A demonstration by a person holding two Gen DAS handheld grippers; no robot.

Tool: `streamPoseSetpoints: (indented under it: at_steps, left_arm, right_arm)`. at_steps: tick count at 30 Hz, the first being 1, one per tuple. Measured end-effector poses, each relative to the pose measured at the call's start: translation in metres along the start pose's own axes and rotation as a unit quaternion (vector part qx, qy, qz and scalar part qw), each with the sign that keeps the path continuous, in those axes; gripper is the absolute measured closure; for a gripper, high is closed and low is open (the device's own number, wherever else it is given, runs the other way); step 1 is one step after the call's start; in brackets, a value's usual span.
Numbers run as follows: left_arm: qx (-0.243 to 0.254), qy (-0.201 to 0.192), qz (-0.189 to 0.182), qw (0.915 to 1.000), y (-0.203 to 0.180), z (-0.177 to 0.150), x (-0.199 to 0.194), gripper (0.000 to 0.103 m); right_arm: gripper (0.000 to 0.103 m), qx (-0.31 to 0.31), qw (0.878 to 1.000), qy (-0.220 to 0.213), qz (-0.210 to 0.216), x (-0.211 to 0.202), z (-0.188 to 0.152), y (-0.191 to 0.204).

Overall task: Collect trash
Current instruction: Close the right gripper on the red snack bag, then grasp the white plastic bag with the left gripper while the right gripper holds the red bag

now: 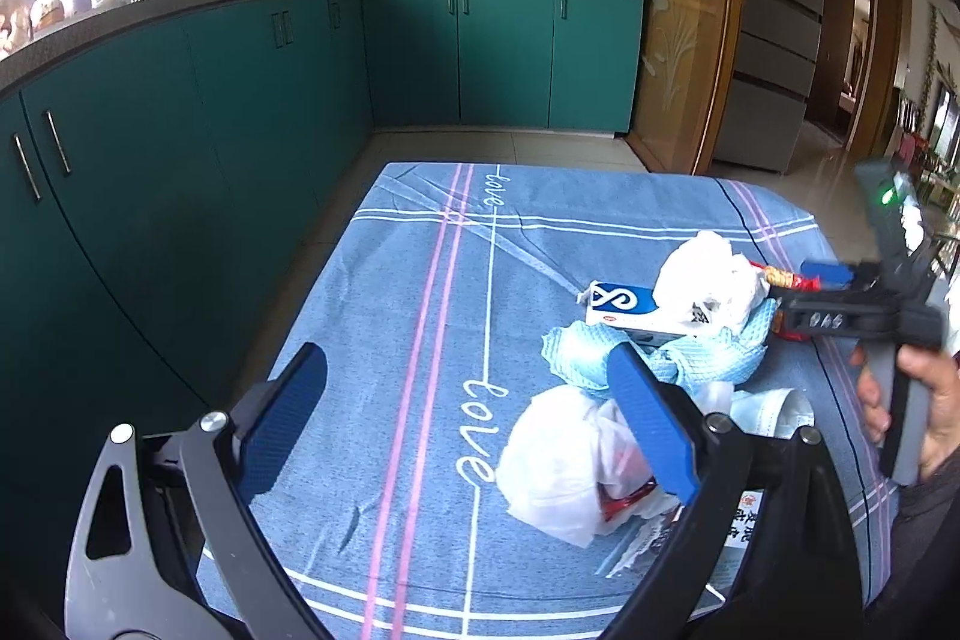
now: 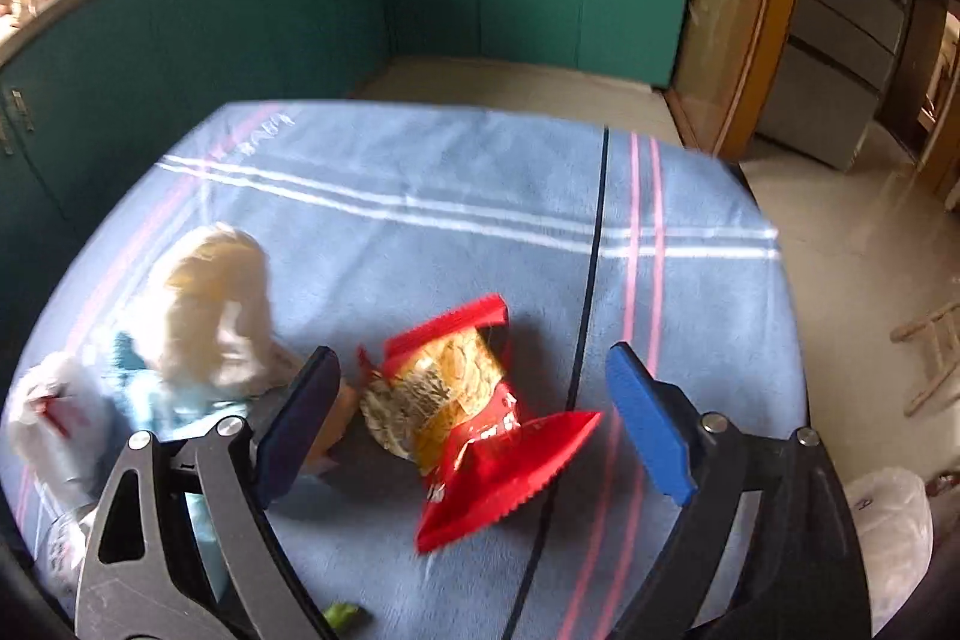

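A pile of trash lies on the blue striped tablecloth: a crumpled white tissue, a blue-and-white carton, a light blue mesh cloth, a white plastic bag and a face mask. My left gripper hovers open over the near edge, nothing between its fingers. In the right wrist view a red snack wrapper lies flat on the cloth between the wide-apart fingers of my right gripper; neither pad presses on it. The tissue sits to its left.
Teal cabinets run along the left and far side. A green scrap lies near the table's front edge. On the floor to the right are a clear plastic bag and a wooden stool. A hand holds the right gripper.
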State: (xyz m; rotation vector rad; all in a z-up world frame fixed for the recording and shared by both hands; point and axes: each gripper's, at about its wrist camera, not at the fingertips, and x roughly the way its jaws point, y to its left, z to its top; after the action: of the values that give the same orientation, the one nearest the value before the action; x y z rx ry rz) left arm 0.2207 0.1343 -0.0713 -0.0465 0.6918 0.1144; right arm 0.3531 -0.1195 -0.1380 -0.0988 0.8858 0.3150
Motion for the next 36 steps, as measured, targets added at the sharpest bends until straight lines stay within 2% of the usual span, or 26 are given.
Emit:
streamPoseSetpoints:
  at_steps: [2, 4, 6, 8, 11, 14, 17, 20, 23, 24, 25, 26, 28, 33, 35, 36]
  left_arm:
    - [-0.015, 0.007, -0.023, 0.9996, 0.007, 0.001, 0.001, 0.008]
    - [-0.024, 0.017, -0.051, 0.9983, 0.009, 0.000, 0.002, 0.008]
    - [-0.022, 0.023, -0.077, 0.9965, 0.004, -0.001, 0.001, 0.008]
    - [0.006, 0.028, -0.090, 0.9955, -0.010, -0.005, -0.001, 0.007]
    - [0.068, 0.025, -0.070, 0.9949, -0.031, -0.013, -0.002, 0.007]
    - [0.116, 0.029, -0.057, 0.9912, -0.050, -0.021, 0.001, 0.007]
    - [0.138, 0.041, -0.050, 0.9883, -0.061, -0.026, 0.007, 0.007]
    - [0.142, 0.052, -0.043, 0.9876, -0.064, -0.030, 0.013, 0.007]
    - [0.134, 0.059, -0.051, 0.9879, -0.062, -0.031, 0.016, 0.008]
    - [0.133, 0.058, -0.050, 0.9881, -0.062, -0.031, 0.016, 0.010]
    - [0.134, 0.055, -0.049, 0.9883, -0.062, -0.031, 0.015, 0.016]
    - [0.137, 0.053, -0.048, 0.9880, -0.063, -0.031, 0.016, 0.022]
    - [0.142, 0.051, -0.046, 0.9875, -0.065, -0.032, 0.015, 0.027]
    - [0.155, 0.053, -0.046, 0.9853, -0.071, -0.035, 0.017, 0.029]
    - [0.157, 0.055, -0.040, 0.9852, -0.071, -0.036, 0.018, 0.021]
    - [0.157, 0.058, -0.040, 0.9851, -0.070, -0.036, 0.019, 0.021]
  right_arm:
    - [0.041, -0.001, 1.000, -0.001, 0.022, -0.002, -0.002, 0.000]
    - [0.052, -0.004, 1.000, 0.002, 0.031, -0.004, -0.004, 0.002]
    - [0.054, -0.014, 1.000, 0.006, 0.025, -0.005, -0.011, 0.004]
    - [0.055, -0.011, 0.999, 0.003, 0.034, -0.008, -0.015, 0.004]
    - [0.056, -0.004, 0.999, 0.002, 0.046, -0.017, -0.022, 0.001]
    - [0.056, 0.005, 0.999, -0.002, 0.047, -0.025, -0.025, -0.002]
    - [0.056, 0.019, 0.998, -0.006, 0.053, -0.038, -0.033, -0.009]
    - [0.056, 0.019, 0.999, -0.004, 0.051, -0.047, -0.041, -0.013]
    - [0.056, -0.004, 0.999, 0.007, 0.047, -0.054, -0.050, -0.012]
    - [0.055, -0.021, 0.998, 0.018, 0.052, -0.055, -0.054, -0.010]
    - [0.055, -0.034, 0.998, 0.020, 0.050, -0.058, -0.057, -0.008]
    - [0.048, -0.038, 0.998, 0.016, 0.043, -0.061, -0.060, -0.008]
    - [0.035, -0.035, 0.999, 0.005, 0.039, -0.065, -0.061, -0.011]
    - [0.025, -0.018, 0.999, -0.004, 0.033, -0.060, -0.061, -0.013]
    - [0.025, -0.008, 1.000, 0.002, 0.025, -0.053, -0.059, -0.014]
    - [0.025, -0.004, 1.000, 0.005, 0.024, -0.050, -0.059, -0.014]
